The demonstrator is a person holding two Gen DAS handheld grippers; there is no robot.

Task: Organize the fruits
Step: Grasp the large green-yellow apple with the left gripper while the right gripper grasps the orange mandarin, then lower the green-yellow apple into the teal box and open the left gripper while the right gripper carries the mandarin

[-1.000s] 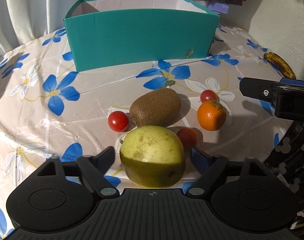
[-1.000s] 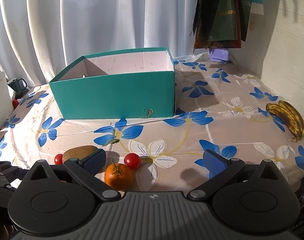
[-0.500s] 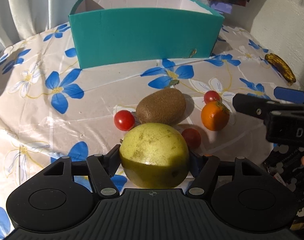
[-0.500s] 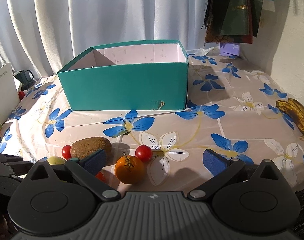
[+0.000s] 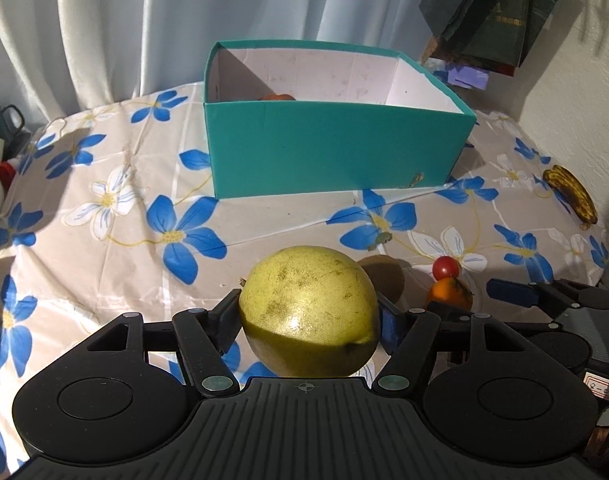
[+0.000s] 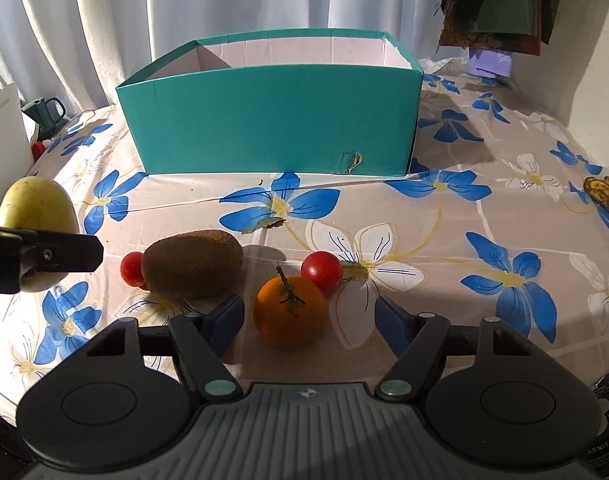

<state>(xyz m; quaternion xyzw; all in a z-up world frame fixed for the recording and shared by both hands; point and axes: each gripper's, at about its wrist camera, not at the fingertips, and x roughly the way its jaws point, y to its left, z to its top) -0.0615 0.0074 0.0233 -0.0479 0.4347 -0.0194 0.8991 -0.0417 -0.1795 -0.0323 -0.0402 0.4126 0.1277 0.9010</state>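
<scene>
My left gripper [image 5: 309,316] is shut on a large yellow-green pear [image 5: 309,310] and holds it above the table; the pear also shows at the left of the right wrist view [image 6: 36,206]. The teal box [image 5: 336,148] stands behind, with an orange-red fruit [image 5: 277,97] inside it. My right gripper [image 6: 309,320] is open, its fingers on either side of an orange mandarin [image 6: 289,312] on the table. A brown kiwi [image 6: 192,262] and two cherry tomatoes [image 6: 321,271] [image 6: 131,269] lie just beyond.
The round table has a flowered cloth [image 6: 484,240]. A dark overripe banana [image 5: 572,196] lies at the right edge. A dark mug [image 6: 44,114] and a white object [image 6: 2,140] stand at the left. Curtains hang behind the box.
My left gripper has closed on the pear and lifted it off the table toward the box. My right gripper has moved forward and down around the mandarin.
</scene>
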